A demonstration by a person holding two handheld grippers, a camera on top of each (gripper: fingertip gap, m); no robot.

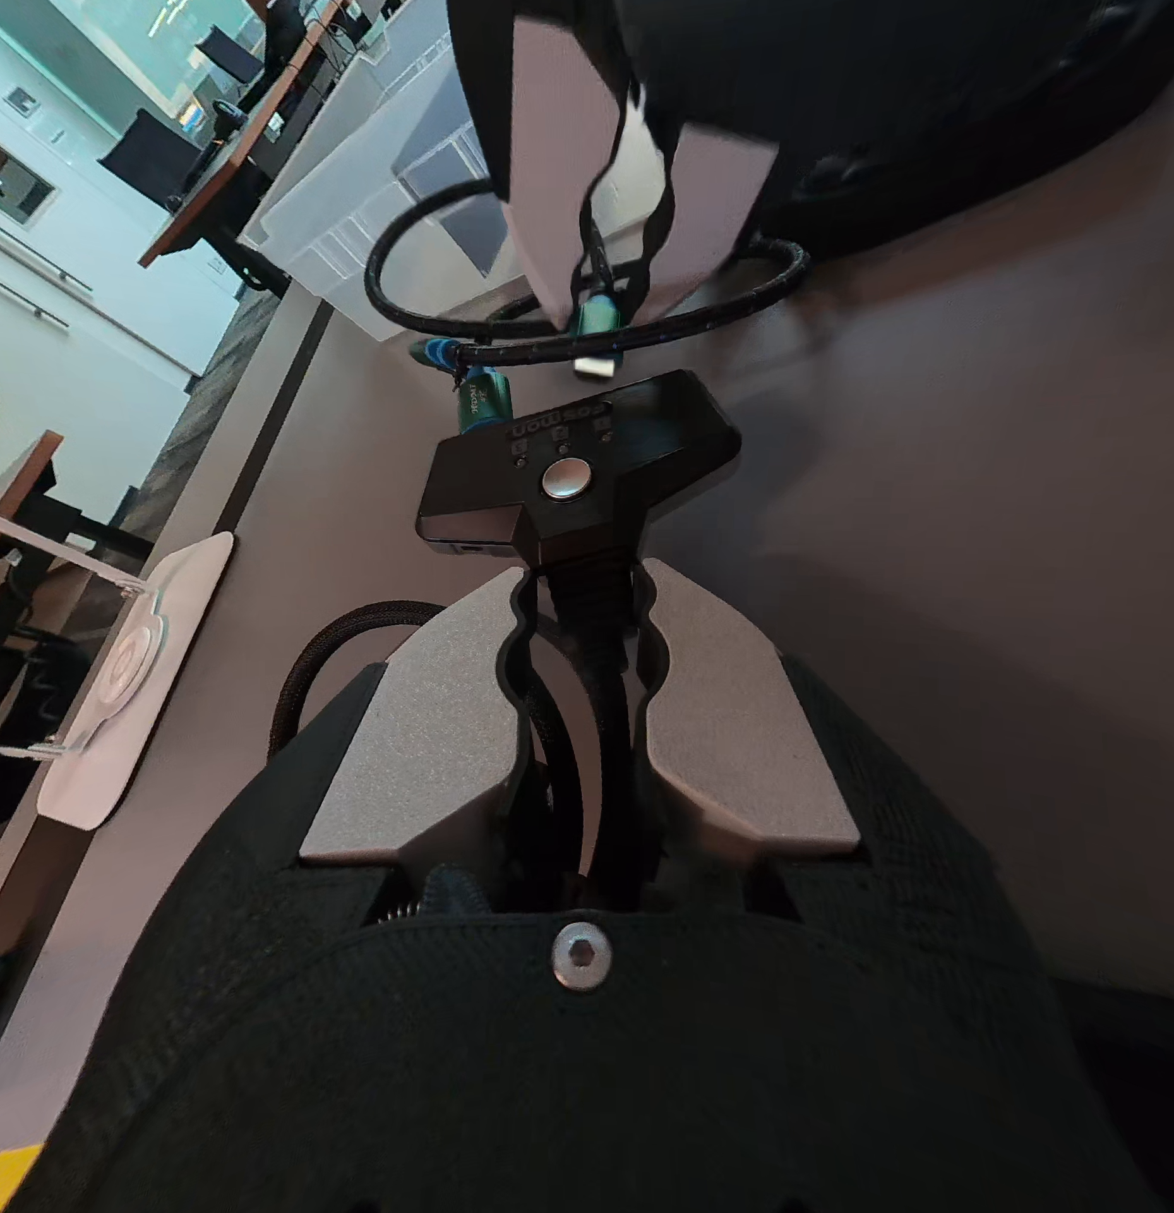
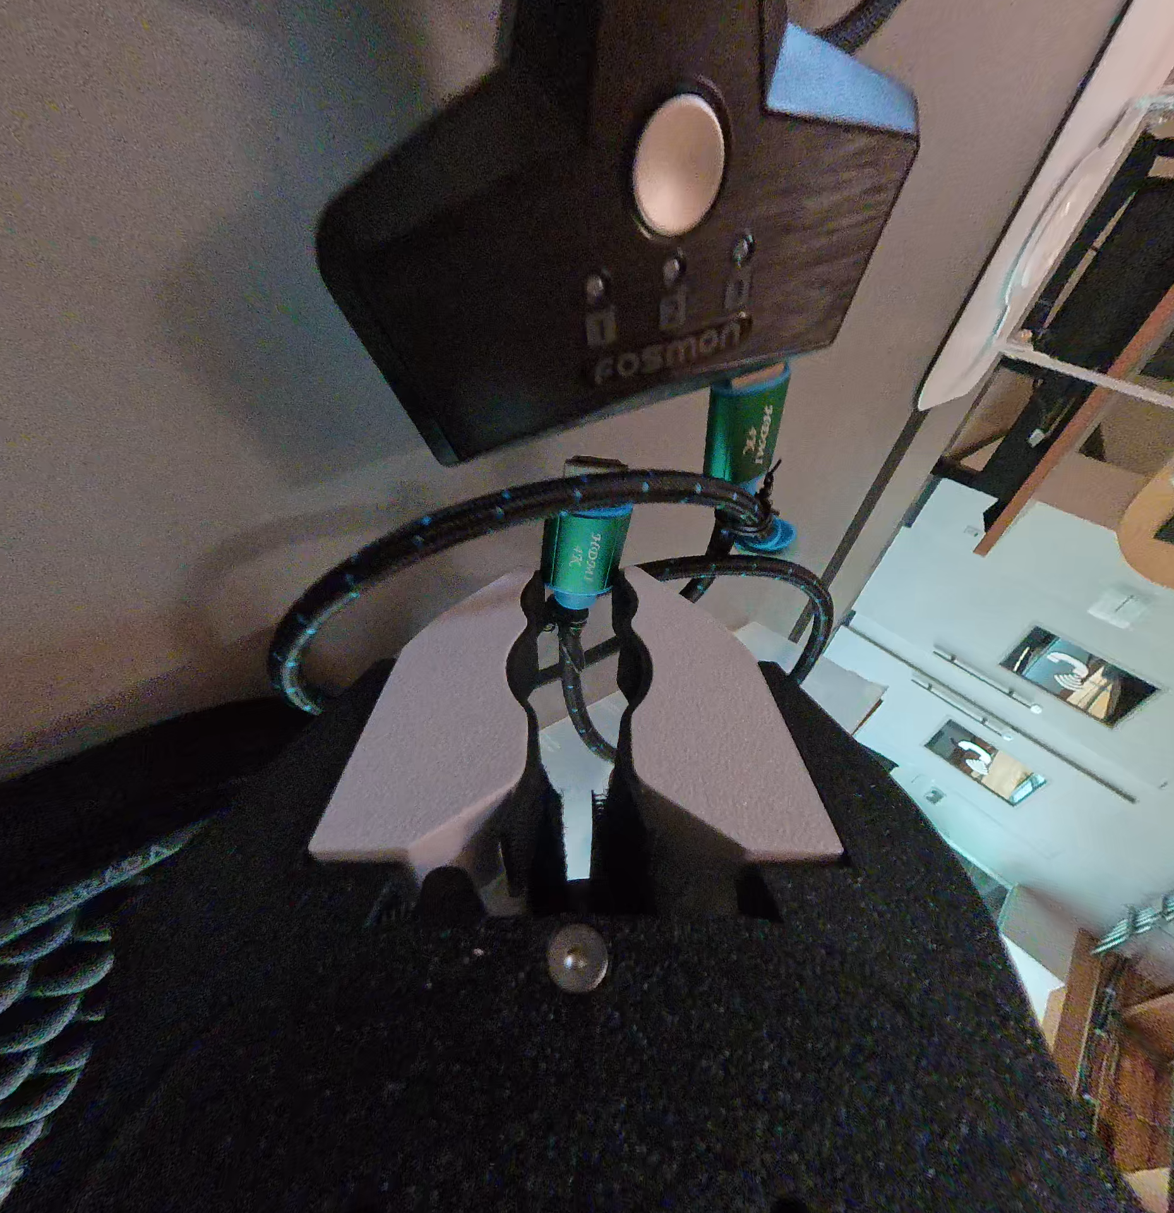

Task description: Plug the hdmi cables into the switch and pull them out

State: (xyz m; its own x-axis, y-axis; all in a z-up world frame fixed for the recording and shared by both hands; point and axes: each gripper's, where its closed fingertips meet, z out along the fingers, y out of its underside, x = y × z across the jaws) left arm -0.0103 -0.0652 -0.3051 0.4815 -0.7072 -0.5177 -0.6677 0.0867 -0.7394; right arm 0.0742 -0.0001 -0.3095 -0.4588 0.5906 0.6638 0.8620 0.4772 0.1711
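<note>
Fingers of the right gripper (image 2: 579, 594) pinch the rear of a green HDMI plug (image 2: 581, 551), at the blue collar where its braided cable (image 2: 348, 577) leaves it; the jaws stand narrow, clamped on that plug. Its bare metal tip sits just short of the black switch (image 2: 571, 289), near the port face but apart from it, so this plug is out of its port. Whether it is going in or has come out, I cannot tell from these views. A 2nd green plug (image 2: 745, 433) sits seated in the switch's end port beside it.

On the other side, the left gripper (image 1: 584, 584) closes narrowly around the switch's own pigtail cable (image 1: 587, 604), right behind the body, steadying the switch (image 1: 577, 459) above the grey table (image 1: 964, 525). In the left wrist view the held plug (image 1: 594, 321) and the right gripper (image 1: 604, 308) face the port side.

If insertion is the step, the next move calls for squaring the plug with a free port and pushing straight in against the left grip, keeping the looped braided cable clear of the opening.
</note>
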